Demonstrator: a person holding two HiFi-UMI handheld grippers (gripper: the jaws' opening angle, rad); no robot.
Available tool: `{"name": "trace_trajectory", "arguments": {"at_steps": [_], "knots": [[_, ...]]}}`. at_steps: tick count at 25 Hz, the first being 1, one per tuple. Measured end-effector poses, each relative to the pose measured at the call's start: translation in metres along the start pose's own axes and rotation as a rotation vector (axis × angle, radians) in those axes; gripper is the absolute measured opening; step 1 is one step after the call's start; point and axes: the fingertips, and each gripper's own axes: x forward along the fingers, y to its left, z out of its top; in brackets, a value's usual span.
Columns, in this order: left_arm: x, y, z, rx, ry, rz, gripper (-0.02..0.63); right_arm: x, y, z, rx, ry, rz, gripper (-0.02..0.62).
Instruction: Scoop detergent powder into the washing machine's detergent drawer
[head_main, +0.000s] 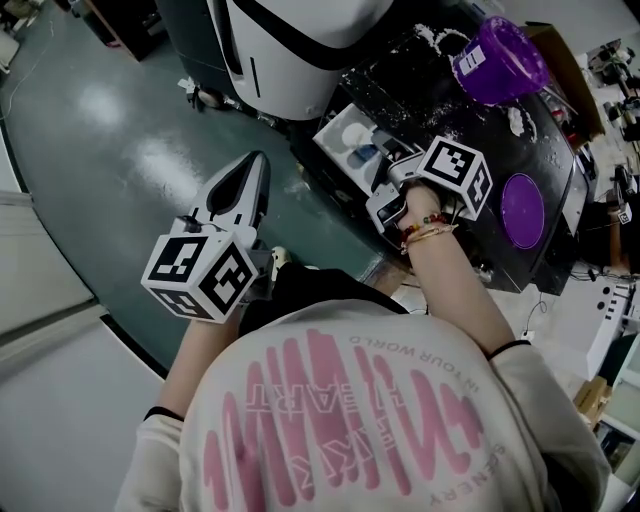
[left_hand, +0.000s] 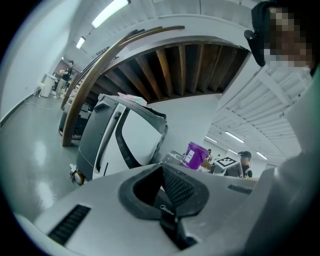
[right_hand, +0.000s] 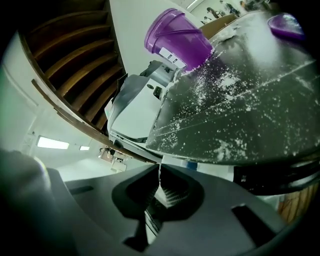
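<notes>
Drawer (head_main: 352, 138): pulled out from the washer's front, below the black top; white and blue patches inside, contents too small to read; its near end is covered by the right gripper.
Right gripper (head_main: 385, 165): over the drawer's near end, tilted down. In its own view the jaws (right_hand: 160, 169) are clenched together; a thin pale sliver shows at the seam, and it cannot be told whether that is a thing or light.
Left gripper (head_main: 258, 160): held out over the floor (head_main: 100, 130), well apart from the drawer. Jaws (left_hand: 162, 167) pressed together, nothing between them.
Washer top (head_main: 440, 100): black, dusted with spilled white powder (right_hand: 220, 82); far edge cut off in the head view.
Purple tub (head_main: 500, 58): on the far part of the top, open mouth up, label (right_hand: 167, 56) unreadable; half hidden behind the washer's edge in the left gripper view (left_hand: 196, 155).
Purple lid (head_main: 522, 210): flat on the top, near the right wrist, apart from the tub; only an edge (right_hand: 285, 25) shows in the right gripper view.
White machine (head_main: 290, 50): beside the washer, cropped by the frame top.
Right wrist: bead bracelets (head_main: 430, 228); the hand is mostly hidden behind the marker cube (head_main: 455, 175).
Shirt (head_main: 380, 430): white with pink print, fills the bottom of the head view.
Background person (left_hand: 245, 162): small, hard to make out.
</notes>
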Motion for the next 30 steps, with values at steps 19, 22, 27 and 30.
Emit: {"name": "trace_trajectory", "arguments": {"at_steps": [19,22,27,30], "knots": [[0.001,0.017,0.006,-0.045,-0.025,0.000,0.002,0.020,0.008,-0.018,-0.275,0.155,-0.133,0.003],[-0.001,0.023,0.006,-0.056,-0.030,0.003,0.003,0.023,0.013,-0.021,-0.367,0.184,-0.157,0.003],[-0.006,0.027,0.007,-0.075,-0.041,0.007,0.003,0.026,0.016,-0.027,-0.512,0.227,-0.196,0.003],[-0.009,0.030,0.010,-0.078,-0.050,0.012,0.002,0.027,0.017,-0.029,-0.583,0.245,-0.213,0.003]]}}
